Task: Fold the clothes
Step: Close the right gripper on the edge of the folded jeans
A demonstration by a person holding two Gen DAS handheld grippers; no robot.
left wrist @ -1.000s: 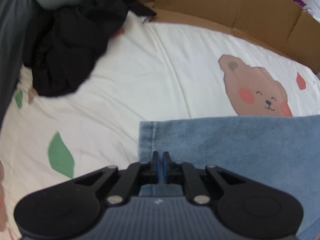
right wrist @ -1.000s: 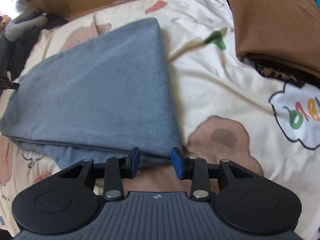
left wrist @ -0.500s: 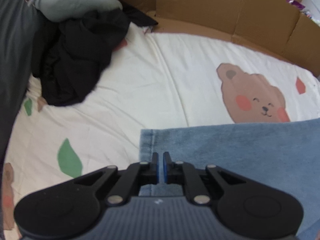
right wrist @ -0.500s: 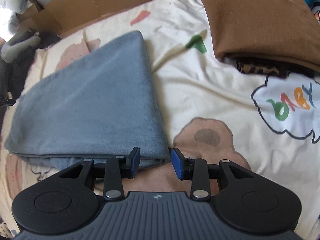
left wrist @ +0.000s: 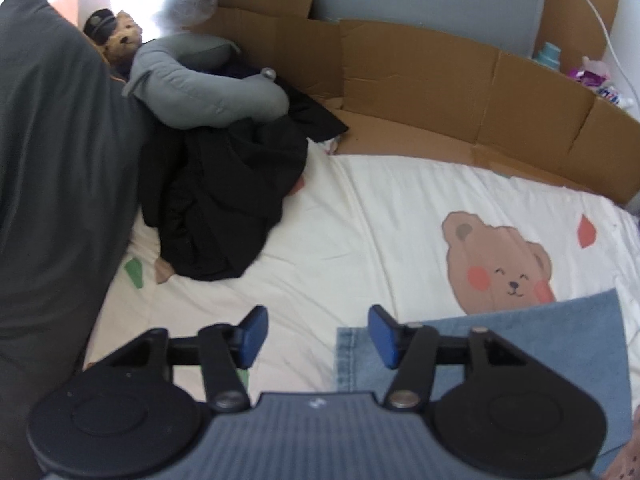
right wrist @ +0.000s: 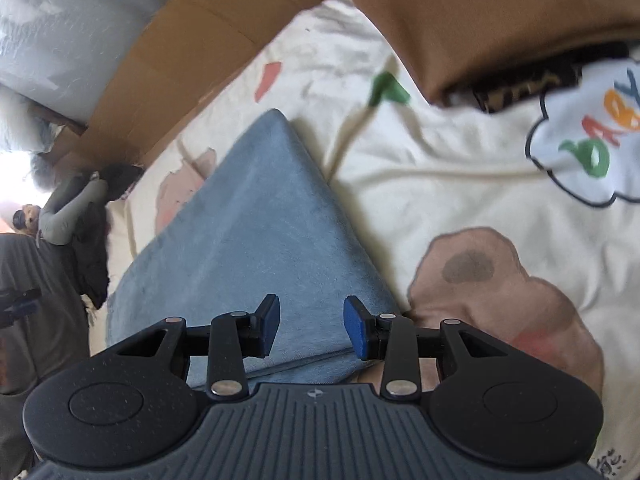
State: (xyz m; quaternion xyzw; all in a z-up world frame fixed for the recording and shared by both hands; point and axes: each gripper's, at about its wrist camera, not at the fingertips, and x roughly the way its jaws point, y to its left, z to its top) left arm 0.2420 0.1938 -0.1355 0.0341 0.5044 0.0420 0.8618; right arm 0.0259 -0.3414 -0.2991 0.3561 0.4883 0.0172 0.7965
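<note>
A folded light-blue denim garment [right wrist: 248,240] lies flat on the cartoon-print bedsheet [right wrist: 460,184]. In the left wrist view its hemmed corner [left wrist: 520,328] sits at the lower right, partly under my right finger. My left gripper [left wrist: 316,336] is open and raised above the sheet, with nothing between its blue pads. My right gripper [right wrist: 311,326] is also open, hovering over the near edge of the folded garment without holding it.
A heap of black clothes [left wrist: 224,200] and a grey pillow [left wrist: 200,84] lie at the far left. Cardboard walls [left wrist: 460,96] line the bed's far side. A folded brown garment [right wrist: 500,12] on a leopard-print piece lies at the right. A dark grey sleeve [left wrist: 48,200] fills the left edge.
My left gripper opened, let go of the denim corner and lifted up and back to the left. My right gripper stayed open and shifted over the folded garment's near edge.
</note>
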